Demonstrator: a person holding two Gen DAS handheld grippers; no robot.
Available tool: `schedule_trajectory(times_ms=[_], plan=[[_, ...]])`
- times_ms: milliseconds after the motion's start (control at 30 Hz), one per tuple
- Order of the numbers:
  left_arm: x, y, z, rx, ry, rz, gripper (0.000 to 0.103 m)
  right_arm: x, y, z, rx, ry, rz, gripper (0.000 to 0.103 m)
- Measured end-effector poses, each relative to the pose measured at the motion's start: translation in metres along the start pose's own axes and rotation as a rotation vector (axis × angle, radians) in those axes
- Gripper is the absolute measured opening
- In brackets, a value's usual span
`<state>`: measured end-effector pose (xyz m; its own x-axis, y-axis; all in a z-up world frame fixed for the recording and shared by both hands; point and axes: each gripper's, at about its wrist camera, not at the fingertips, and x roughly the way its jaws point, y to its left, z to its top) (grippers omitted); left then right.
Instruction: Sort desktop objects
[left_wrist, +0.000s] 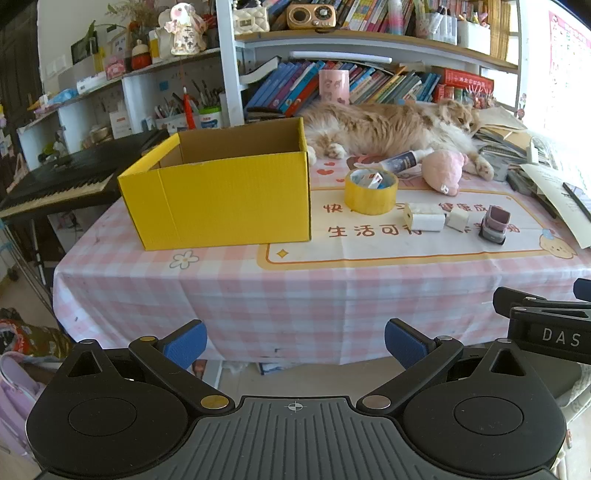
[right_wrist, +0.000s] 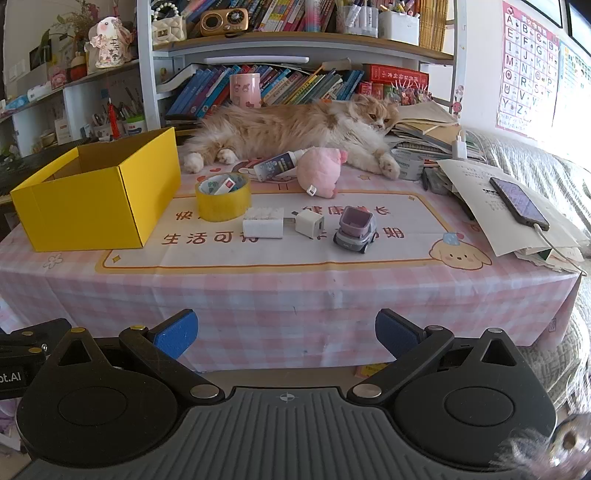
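An open yellow cardboard box (left_wrist: 221, 195) (right_wrist: 99, 199) stands on the left of the pink checked table. To its right lie a yellow tape roll (left_wrist: 371, 192) (right_wrist: 223, 197) with small items inside it, a white block (left_wrist: 424, 217) (right_wrist: 263, 223), a white charger cube (left_wrist: 458, 218) (right_wrist: 309, 223), a grey toy truck (left_wrist: 494, 224) (right_wrist: 355, 229), a pink plush (left_wrist: 443, 170) (right_wrist: 322, 170) and a spray bottle (left_wrist: 404, 159) (right_wrist: 277, 164). My left gripper (left_wrist: 295, 345) and right gripper (right_wrist: 286, 334) both hang open and empty in front of the table's near edge.
A long-haired orange and white cat (left_wrist: 388, 127) (right_wrist: 295, 125) lies along the back of the table. A phone (right_wrist: 519, 202) on papers sits at the right with stacked books. Shelves of books rise behind. A keyboard (left_wrist: 62, 181) stands left of the table.
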<state>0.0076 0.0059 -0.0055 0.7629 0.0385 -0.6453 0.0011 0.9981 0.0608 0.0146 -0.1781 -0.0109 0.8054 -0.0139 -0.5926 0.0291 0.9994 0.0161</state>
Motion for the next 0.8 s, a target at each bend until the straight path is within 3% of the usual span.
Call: schedule_trajectory(times_ms=[800], plan=[[0.0033,0.0009,0.0046,0.0,0.005,-0.003,0.103,0.0014,0.0018,0.0018,-0.003,0.002,-0.002,0.103]])
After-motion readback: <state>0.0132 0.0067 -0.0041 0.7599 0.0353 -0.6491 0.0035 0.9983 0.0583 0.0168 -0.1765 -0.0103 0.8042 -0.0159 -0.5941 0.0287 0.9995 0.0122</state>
